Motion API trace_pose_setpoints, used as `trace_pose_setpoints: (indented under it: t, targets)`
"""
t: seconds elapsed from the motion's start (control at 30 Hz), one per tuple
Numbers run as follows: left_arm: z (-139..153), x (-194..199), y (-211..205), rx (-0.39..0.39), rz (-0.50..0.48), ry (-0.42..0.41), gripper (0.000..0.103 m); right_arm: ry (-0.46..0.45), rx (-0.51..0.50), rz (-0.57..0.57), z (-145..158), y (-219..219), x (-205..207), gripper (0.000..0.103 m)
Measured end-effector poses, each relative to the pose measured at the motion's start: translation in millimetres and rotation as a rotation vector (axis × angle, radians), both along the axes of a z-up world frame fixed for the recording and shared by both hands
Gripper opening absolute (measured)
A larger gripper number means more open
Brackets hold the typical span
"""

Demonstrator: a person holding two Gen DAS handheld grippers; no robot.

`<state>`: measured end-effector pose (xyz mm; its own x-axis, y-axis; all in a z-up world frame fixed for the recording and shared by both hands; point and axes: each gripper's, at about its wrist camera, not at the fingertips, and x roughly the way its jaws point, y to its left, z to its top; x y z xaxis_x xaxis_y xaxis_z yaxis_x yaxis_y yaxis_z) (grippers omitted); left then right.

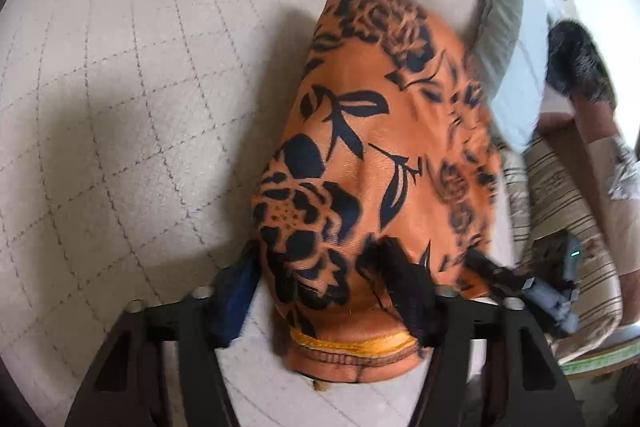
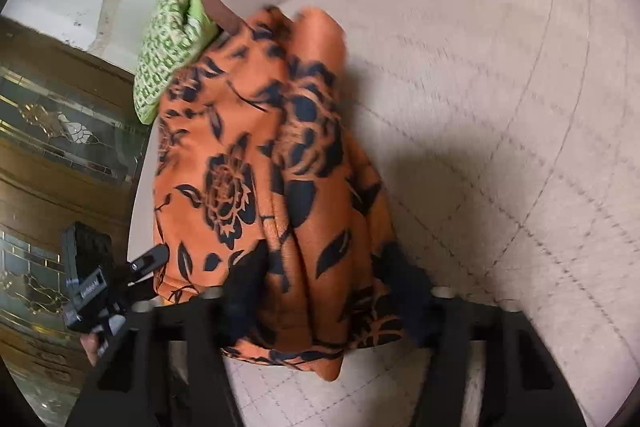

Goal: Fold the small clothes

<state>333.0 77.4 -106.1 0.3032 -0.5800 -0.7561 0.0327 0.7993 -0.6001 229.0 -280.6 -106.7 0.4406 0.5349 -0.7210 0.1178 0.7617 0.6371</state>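
Note:
An orange garment with a black flower print hangs between my two grippers above a pale quilted bed cover. My left gripper is shut on its hem end, where a yellow-stitched edge shows. My right gripper is shut on the other bunched edge of the same garment. The cloth is lifted and drapes away from both cameras. The right gripper shows in the left wrist view; the left gripper shows in the right wrist view.
A green patterned cloth lies at the bed's far edge. A grey pillow and a striped cloth lie to the right. A wooden cabinet with glass panels stands beside the bed. The quilted cover spreads wide.

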Motion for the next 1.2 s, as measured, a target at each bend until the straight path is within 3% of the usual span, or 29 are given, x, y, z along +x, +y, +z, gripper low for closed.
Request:
trace_pose_setpoints:
  t: [0.03, 0.1, 0.17, 0.23, 0.27, 0.3, 0.4, 0.6, 0.67, 0.77, 0.87, 0.97, 1.1, 1.2]
  targets:
    - [-2.6, 1.0, -0.6, -0.015, -0.01, -0.003, 0.02, -0.003, 0.005, 0.003, 1.0, -0.9, -0.5, 0.039]
    - [11.3, -3.5, -6.5, -0.039, -0.033, -0.042, 0.012, -0.018, 0.014, -0.003, 10.1, -3.9, -3.5, 0.027]
    - [21.5, -10.7, -9.3, -0.048, -0.043, -0.074, 0.011, -0.06, -0.007, 0.004, 24.7, -2.3, -8.5, 0.024]
    - [15.4, -13.3, -14.2, -0.015, -0.047, -0.073, 0.011, -0.081, -0.095, 0.021, 34.5, 5.2, -10.8, 0.023]
    - [6.4, -10.9, -21.9, 0.08, -0.057, -0.073, 0.012, -0.075, -0.124, 0.031, 33.3, 7.7, -10.9, 0.023]
    - [1.9, -11.3, -25.5, 0.125, -0.066, -0.087, 0.013, -0.06, -0.151, 0.035, 28.6, 9.5, -9.9, 0.023]
    - [7.5, -14.6, -38.5, 0.203, -0.063, -0.142, 0.016, -0.018, -0.218, 0.039, 14.5, 21.0, -5.3, 0.025]
    - [27.7, -56.4, -54.6, 0.371, -0.026, -0.29, 0.031, -0.115, -0.254, -0.02, 47.5, 23.5, -36.1, 0.041]
    - [34.4, -73.6, -62.5, 0.441, -0.02, -0.35, 0.037, -0.158, -0.252, -0.046, 53.6, 25.0, -60.6, 0.058]
    - [44.6, -104.9, -70.3, 0.528, -0.028, -0.416, 0.046, -0.177, -0.267, -0.08, 59.2, 30.1, -84.9, 0.068]
    - [58.9, -131.8, -69.9, 0.517, -0.02, -0.433, 0.051, -0.203, -0.322, -0.105, 70.4, 33.4, -98.7, 0.068]
    - [83.0, -134.3, -42.0, 0.44, 0.023, -0.421, 0.052, -0.27, -0.37, -0.132, 87.0, 39.1, -104.1, 0.07]
    - [109.9, -101.4, -24.4, 0.396, 0.068, -0.433, 0.061, -0.287, -0.346, -0.092, 106.8, 33.5, -84.5, 0.071]
    - [116.4, -60.5, -17.3, 0.341, 0.052, -0.391, 0.062, -0.282, -0.314, -0.05, 121.8, 26.9, -42.2, 0.071]
